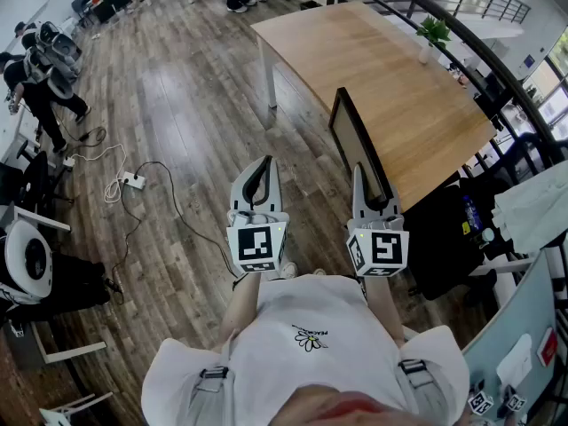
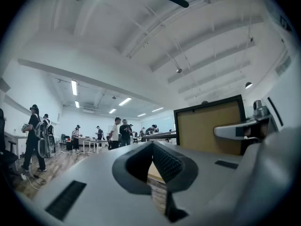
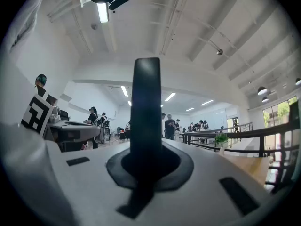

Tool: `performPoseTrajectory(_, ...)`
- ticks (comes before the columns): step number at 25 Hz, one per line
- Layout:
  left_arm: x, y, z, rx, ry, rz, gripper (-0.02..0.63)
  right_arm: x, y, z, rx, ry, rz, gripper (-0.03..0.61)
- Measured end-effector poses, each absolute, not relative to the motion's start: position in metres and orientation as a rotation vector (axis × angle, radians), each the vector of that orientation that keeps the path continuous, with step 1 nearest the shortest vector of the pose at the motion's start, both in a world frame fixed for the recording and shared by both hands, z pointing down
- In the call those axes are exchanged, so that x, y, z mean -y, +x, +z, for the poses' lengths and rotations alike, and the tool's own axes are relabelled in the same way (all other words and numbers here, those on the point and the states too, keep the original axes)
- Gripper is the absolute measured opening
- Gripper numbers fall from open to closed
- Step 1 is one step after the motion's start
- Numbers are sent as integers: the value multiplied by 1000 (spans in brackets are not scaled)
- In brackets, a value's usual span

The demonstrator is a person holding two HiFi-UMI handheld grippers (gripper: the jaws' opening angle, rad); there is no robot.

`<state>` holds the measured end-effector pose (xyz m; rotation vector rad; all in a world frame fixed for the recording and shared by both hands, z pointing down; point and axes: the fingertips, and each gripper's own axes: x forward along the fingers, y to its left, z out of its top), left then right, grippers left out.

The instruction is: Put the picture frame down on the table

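Right gripper [image 1: 361, 177] clamped on upright picture frame [image 1: 354, 140] at wooden table [image 1: 382, 60] edge; left gripper [image 1: 264, 167] jaws together, empty.

The bench [image 1: 377, 65] lies broad and bare beyond the picture frame [image 1: 355, 140]; only a small potted plant [image 1: 434, 32] stands at its far edge, beside the railing [image 1: 497, 67].

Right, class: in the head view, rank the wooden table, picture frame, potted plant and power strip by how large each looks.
1. wooden table
2. picture frame, seen nearly edge-on
3. potted plant and power strip: both small and too alike to rank safely
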<state>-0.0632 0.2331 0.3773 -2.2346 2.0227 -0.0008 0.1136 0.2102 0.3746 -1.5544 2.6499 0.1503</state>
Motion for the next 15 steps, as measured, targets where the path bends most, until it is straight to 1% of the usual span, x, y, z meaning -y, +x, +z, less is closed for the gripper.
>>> performPoseTrajectory(15, -228, -50, 380, -2031, -2231, -5, 15, -203, 129, 388, -2655, -1555, 108, 17)
